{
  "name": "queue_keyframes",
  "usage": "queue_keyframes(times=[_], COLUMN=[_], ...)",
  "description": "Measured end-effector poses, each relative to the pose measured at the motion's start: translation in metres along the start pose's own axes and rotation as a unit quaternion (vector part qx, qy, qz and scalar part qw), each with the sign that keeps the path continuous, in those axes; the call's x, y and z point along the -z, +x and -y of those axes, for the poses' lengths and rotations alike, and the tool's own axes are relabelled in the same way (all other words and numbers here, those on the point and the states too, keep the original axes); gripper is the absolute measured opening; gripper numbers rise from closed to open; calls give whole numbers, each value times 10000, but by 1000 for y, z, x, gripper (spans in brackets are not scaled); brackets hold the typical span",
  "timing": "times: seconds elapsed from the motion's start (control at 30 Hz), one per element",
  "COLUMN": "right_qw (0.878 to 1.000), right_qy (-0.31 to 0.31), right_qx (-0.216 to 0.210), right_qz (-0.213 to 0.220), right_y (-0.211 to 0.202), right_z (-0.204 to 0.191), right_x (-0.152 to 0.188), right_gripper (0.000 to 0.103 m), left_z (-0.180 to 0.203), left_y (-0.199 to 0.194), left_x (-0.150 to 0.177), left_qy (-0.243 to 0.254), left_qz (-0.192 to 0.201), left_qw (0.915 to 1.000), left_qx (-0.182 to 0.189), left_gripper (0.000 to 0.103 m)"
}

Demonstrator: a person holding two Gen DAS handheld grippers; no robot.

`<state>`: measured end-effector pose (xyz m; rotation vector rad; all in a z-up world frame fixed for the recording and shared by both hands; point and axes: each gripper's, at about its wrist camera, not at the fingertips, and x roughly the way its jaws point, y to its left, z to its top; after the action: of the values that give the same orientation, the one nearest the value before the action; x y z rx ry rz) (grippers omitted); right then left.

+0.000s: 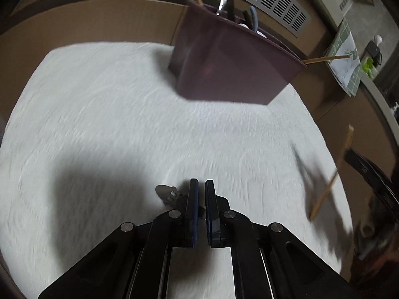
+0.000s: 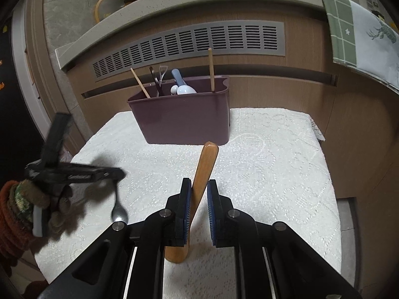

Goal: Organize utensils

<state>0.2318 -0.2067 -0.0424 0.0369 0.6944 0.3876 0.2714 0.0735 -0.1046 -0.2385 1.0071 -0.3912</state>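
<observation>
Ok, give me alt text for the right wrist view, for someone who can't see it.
The right gripper holds a wooden utensil over a white cloth, facing a purple caddy of utensils. The left gripper, at left, dangles a metal spoon.

wooden spoon (image 2: 199, 189): tilted, over cloth | purple caddy (image 2: 182, 117): upright, holding utensils

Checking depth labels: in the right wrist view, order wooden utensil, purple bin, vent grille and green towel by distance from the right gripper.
1. Wooden utensil, in the right gripper.
2. Purple bin, ahead on the white cloth.
3. Vent grille, behind the bin.
4. Green towel, upper right; not clearly farther than the grille.
</observation>
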Motion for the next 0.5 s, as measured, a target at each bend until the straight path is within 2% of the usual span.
queue_keyframes(times=[0.13,0.2,0.23,0.27,0.37,0.43,0.47,0.5], right_qw=[9998,9998,9997,9997,9995,9994,9994,9994], right_qy=[-95,-141,-150,-149,-167,-151,-129,-121], right_qx=[-88,-110,-140,-147,-125,-95,-81,-75], right_qz=[-117,-133,-150,-158,-238,-294,-310,-317], right_y=[18,22,24,25,26,26,25,25], right_z=[-9,-15,-18,-19,-19,-17,-15,-13], right_x=[-5,-5,-5,-4,1,3,5,5], right_gripper=[11,11,11,11,10,10,10,10], left_z=[-3,7,18,28,64,79,87,90], left_y=[-23,-38,-46,-51,-51,-42,-33,-30], left_x=[33,45,51,57,73,78,81,80], left_qy=[192,703,1132,1496,2547,3000,3251,3349], left_qz=[-122,-29,37,34,-238,-353,-422,-388], left_qw=[9997,9975,9935,9886,9666,9531,9438,9403], left_qx=[107,95,114,150,145,-167,-423,-469], left_gripper=[7,17,26,31,31,31,33,35])
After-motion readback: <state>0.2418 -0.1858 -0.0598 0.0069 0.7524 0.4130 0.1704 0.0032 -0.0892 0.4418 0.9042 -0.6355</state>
